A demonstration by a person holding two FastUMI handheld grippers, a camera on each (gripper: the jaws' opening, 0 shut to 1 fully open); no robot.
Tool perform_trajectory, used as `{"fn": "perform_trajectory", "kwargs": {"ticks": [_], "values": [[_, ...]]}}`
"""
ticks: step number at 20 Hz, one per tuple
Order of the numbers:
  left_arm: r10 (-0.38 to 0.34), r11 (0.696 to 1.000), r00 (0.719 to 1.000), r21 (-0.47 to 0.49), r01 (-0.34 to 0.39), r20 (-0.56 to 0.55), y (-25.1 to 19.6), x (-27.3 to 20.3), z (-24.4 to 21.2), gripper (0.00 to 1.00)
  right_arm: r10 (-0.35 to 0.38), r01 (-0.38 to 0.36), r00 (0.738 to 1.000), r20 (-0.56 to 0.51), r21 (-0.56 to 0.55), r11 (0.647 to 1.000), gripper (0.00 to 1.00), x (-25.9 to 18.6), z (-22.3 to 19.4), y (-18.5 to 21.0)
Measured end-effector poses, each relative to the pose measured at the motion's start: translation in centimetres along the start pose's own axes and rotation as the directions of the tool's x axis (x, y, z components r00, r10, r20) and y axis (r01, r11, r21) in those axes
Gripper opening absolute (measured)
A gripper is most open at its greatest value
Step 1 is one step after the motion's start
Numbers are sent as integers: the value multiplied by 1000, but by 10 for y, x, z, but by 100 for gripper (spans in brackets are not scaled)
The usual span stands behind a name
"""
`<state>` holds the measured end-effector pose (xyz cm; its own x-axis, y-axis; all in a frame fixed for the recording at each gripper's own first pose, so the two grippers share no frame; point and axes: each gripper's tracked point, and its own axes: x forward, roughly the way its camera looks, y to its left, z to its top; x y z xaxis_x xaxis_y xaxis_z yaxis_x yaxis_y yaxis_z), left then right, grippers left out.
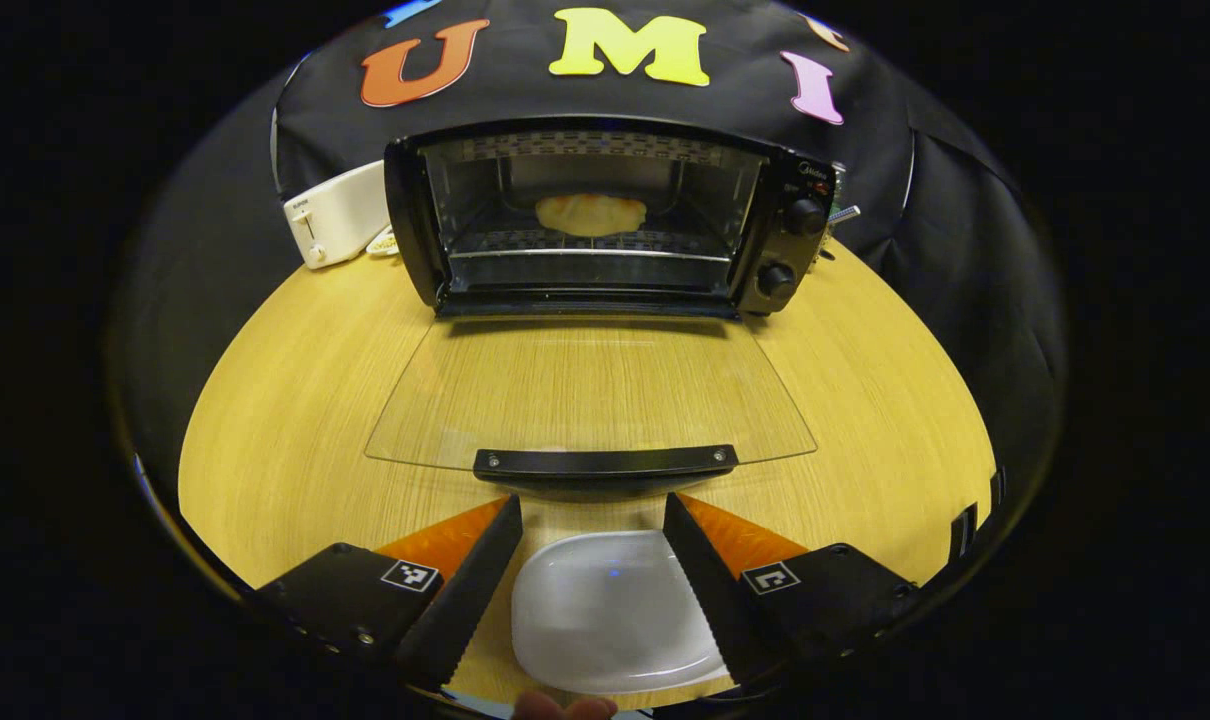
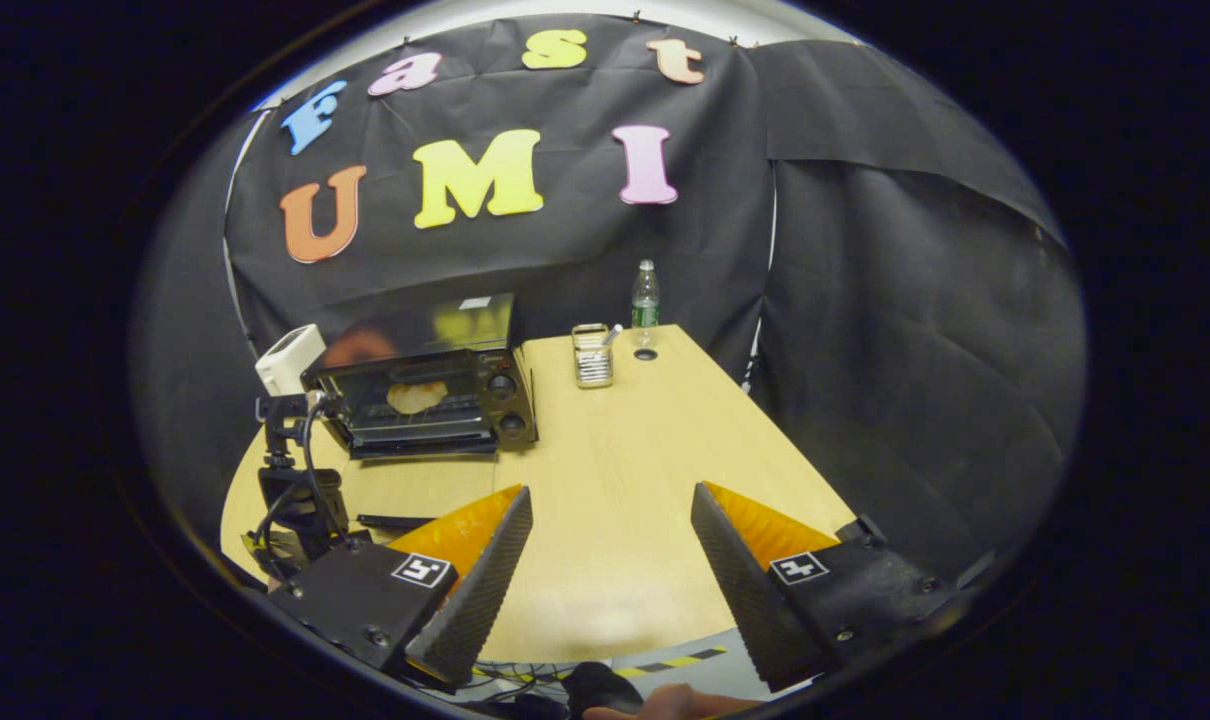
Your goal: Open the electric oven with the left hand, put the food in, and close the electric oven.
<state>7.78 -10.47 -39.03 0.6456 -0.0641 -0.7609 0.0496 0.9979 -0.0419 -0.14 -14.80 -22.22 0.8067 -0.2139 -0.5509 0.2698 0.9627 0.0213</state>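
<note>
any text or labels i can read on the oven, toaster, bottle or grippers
None of it reads.
Oven: small logo above the knobs, too blurred to read.
Toaster: tiny print by its lever, too small.
Bottle: green label, too small.
Sticker on the oven top, in the right gripper view: blurred.
Left gripper and right gripper: square black-and-white code tags, no words.
</note>
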Motion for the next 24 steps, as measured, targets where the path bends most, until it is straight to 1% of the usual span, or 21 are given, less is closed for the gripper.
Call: {"fn": "perform_trajectory", "kwargs": {"ticks": [4, 5, 10, 14, 18, 24], "values": [[3, 1000, 998, -16, -4, -62, 0, 14, -8, 94, 0, 1, 1000, -18, 33, 999, 97, 9, 0, -5], [-3, 1000, 997, -20, 2, -73, 0, 16, -10, 94, 2, -1, 1000, -25, 45, 999, 100, 10, -1, -6], [-19, 1000, 997, -1, 19, -74, -4, 15, -4, 94, -7, 11, 999, -38, 98, 995, 99, 12, -1, -16], [-43, 999, 995, -9, 42, -86, -5, 8, 3, 94, -12, 14, 1000, -20, 116, 993, 97, 6, 2, -19], [-59, 998, 997, -1, 59, -48, -5, -8, 21, 94, -15, 17, 1000, -16, 147, 989, 97, 0, -2, -17], [-97, 995, 995, -17, 97, -5, -10, -29, 57, 94, -14, 15, 1000, -5, 181, 983, 97, -8, -7, -14]]}}
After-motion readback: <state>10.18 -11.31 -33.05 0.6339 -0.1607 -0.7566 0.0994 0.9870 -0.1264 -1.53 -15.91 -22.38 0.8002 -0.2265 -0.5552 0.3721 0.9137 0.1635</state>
